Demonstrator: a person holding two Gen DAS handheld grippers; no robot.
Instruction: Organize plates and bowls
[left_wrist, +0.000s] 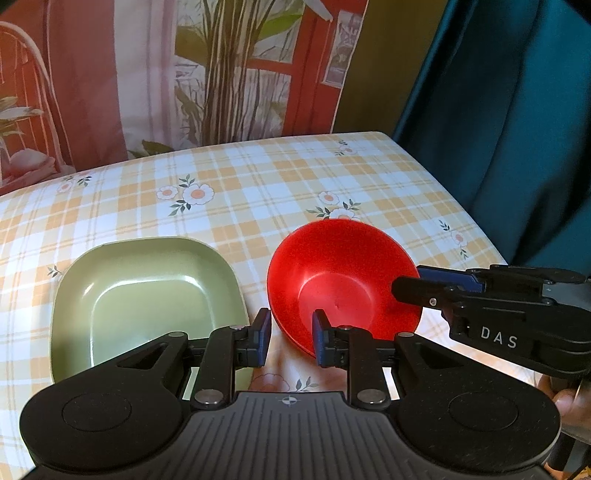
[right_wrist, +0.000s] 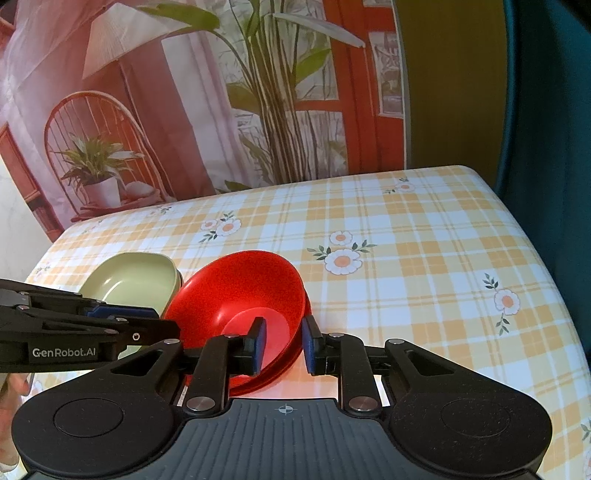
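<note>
Red bowl (left_wrist: 343, 280) tilted, rim straddled by both right gripper (right_wrist: 283, 341) and left gripper (left_wrist: 290, 338), jaws narrow; likely steadying for stacking beside green square dish (left_wrist: 144, 295).

Colours on the worktop

Glossy red round plastic bowl (left_wrist: 343, 280), pale green square plastic dish (left_wrist: 147, 299), yellow-and-white checked tablecloth with daisies (left_wrist: 258, 184); black tongs (left_wrist: 289, 332) with blue pads.

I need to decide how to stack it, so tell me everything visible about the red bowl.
The red bowl is round, glossy, plastic-looking, with a flat circular base, empty and tilted. It seems to sit in a second red dish on the checked tablecloth, beside the green square dish. Both grippers' jaws straddle its rim, one at each side.
</note>
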